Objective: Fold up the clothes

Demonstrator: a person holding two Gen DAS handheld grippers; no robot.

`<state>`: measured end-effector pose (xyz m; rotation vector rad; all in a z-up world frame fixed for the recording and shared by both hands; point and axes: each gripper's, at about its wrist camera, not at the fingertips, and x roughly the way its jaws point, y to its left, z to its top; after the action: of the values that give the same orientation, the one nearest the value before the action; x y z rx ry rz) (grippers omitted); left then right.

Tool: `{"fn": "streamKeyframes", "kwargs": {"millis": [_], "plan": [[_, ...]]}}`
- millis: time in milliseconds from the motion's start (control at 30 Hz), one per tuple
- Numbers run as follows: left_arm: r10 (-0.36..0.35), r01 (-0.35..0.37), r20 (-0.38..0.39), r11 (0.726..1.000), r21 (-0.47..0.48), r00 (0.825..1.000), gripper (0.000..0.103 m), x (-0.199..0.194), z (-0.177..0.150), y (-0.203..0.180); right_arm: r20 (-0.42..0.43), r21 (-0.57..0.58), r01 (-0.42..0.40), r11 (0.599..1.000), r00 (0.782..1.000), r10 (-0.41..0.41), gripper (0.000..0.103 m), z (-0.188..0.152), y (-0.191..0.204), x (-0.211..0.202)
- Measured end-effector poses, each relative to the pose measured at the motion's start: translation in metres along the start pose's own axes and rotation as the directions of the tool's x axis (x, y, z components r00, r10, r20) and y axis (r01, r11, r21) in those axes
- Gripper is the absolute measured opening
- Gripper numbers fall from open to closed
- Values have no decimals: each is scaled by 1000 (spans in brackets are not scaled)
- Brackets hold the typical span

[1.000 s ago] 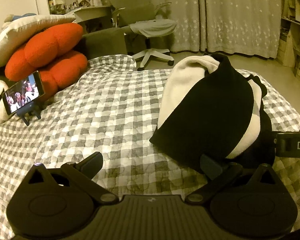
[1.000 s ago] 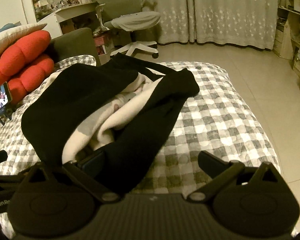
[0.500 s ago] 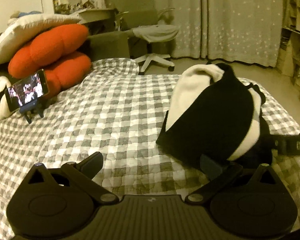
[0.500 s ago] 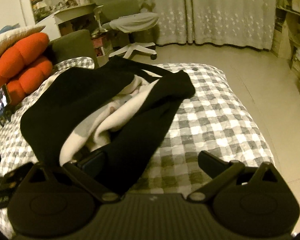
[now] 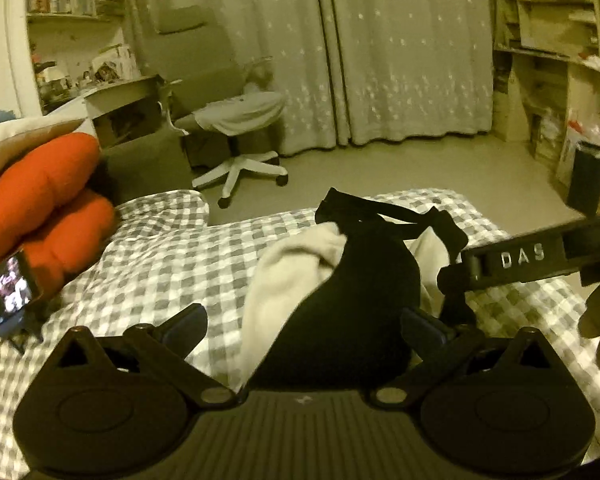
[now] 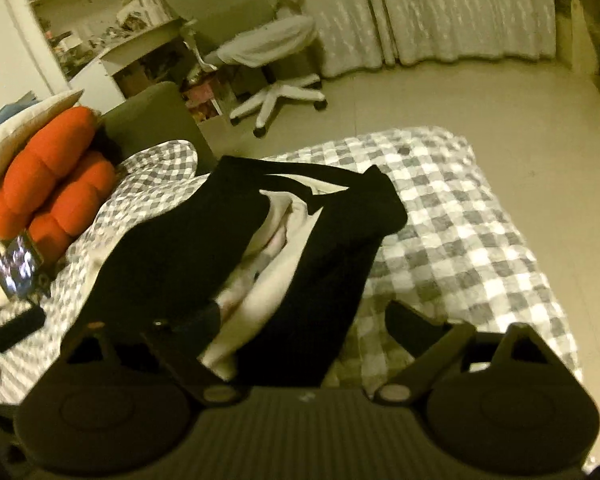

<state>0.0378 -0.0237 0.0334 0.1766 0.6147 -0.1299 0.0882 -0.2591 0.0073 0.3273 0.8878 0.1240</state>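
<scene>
Garment: black-and-cream garment (image 5: 352, 292) bunched in a heap on the checked bed cover (image 5: 172, 264), toward the foot end, black outer cloth wrapped over a pale lining; in the right view (image 6: 260, 248) it sprawls from the near edge up toward the far edge of the bed.
Left claw: the left gripper (image 5: 304, 322) has its fingers spread wide, the garment's near end filling the gap between them; nothing is pinched. Its right finger sits against the black cloth.
Right claw: the right gripper (image 6: 300, 320) is also spread wide, with the cloth lying across its left finger and the middle; the right finger is over bare cover. No pinch here either. From the left view its bar marked "DAS" pokes in at the garment's right side.
Bed: grey-and-white checks, rumpled.
Pillows: orange cushion (image 5: 40, 200) at the head end, with a white pillow (image 6: 24, 124) behind it.
Phone: lit phone (image 5: 8, 294) propped on a stand beside the cushion.
Beyond: office chair (image 5: 236, 120) on the floor, curtains (image 5: 380, 60) behind it, and shelves (image 5: 548, 60) to the right.
</scene>
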Motion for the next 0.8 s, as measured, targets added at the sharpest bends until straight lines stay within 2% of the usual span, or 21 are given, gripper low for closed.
{"fn": "streamKeyframes", "kwargs": {"millis": [67, 167, 233, 267, 333, 400, 433, 467, 500, 633, 667, 733, 800], "plan": [[-4, 4, -4, 1000, 20, 1000, 103, 10, 7, -3, -24, 22, 2, 1000, 1000, -2, 89, 9, -2, 14], [-14, 14, -6, 999, 40, 1000, 103, 24, 15, -7, -50, 14, 47, 999, 998, -46, 84, 11, -5, 37], [-51, 51, 10, 999, 10, 999, 99, 29, 11, 1, -67, -8, 56, 998, 996, -56, 69, 9, -7, 51], [-80, 80, 16, 997, -7, 997, 89, 31, 9, 5, -75, -14, 38, 999, 996, -39, 64, 8, -7, 55], [-169, 170, 21, 984, -58, 985, 69, 34, 7, 18, -66, -29, -7, 1000, 998, 5, 37, 9, -5, 58], [-239, 241, 29, 964, -111, 971, 32, 32, 6, 33, -26, -80, -15, 997, 1000, 13, 20, 11, 1, 54], [-250, 253, 36, 958, -133, 967, 25, 28, 6, 41, 6, -118, -5, 993, 1000, 6, 18, 11, 7, 48], [-259, 263, 45, 954, -144, 965, 14, 25, 7, 48, 38, -157, 7, 988, 999, -1, 17, 10, 12, 41], [-262, 267, 58, 953, -143, 963, 9, 21, 8, 54, 72, -196, 22, 980, 997, -9, 17, 9, 17, 34], [-255, 272, 112, 943, -191, 961, 7, 5, 8, 92, 213, -341, 139, 930, 975, -67, 16, 4, 36, 5], [-247, 269, 125, 940, -209, 961, 0, 0, 7, 101, 252, -372, 178, 911, 964, -86, 16, 2, 40, -2], [-195, 228, 159, 947, -226, 968, 0, -13, 7, 118, 316, -407, 250, 879, 941, -121, 15, -1, 46, -14], [-166, 212, 196, 947, -243, 966, 0, -25, 6, 135, 358, -412, 268, 871, 927, -116, 15, -2, 46, -27]]}}
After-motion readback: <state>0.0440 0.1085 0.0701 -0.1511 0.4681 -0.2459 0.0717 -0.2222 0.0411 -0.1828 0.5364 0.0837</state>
